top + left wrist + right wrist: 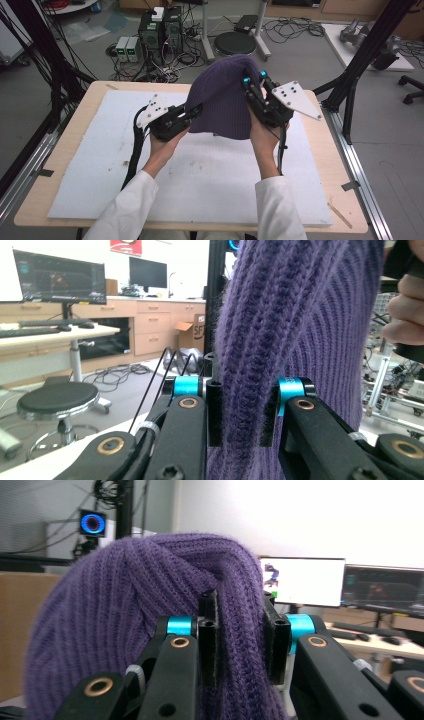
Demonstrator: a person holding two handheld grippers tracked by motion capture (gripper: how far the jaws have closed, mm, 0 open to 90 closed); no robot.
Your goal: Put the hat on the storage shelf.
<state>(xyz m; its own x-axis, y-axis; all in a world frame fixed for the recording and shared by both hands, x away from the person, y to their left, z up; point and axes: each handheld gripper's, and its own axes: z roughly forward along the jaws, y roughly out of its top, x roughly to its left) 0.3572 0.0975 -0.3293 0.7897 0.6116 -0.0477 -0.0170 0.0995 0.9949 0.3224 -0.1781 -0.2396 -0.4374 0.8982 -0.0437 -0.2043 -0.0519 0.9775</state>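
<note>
From the high view, a person in white sleeves holds a purple knit beanie (223,97) up off the white mat (200,170), over the far middle of the wooden table (70,145); the left gripper (192,114) pinches its lower left edge, and the right gripper (254,86) pinches its upper right edge, with a grey plate (296,99) on top; computer towers (160,30) and cables sit on the floor beyond the table.

In the left gripper view, the left gripper (242,415) has its jaws drawn narrow on a thick fold of the beanie (300,315), which hangs upright between them; a round stool (57,400) stands to the left, a monitor (60,277) behind it.

In the right gripper view, the right gripper (242,640) has its jaws closed narrow on a bunched ridge of the beanie (115,615); two monitors (345,585) sit far right.
</note>
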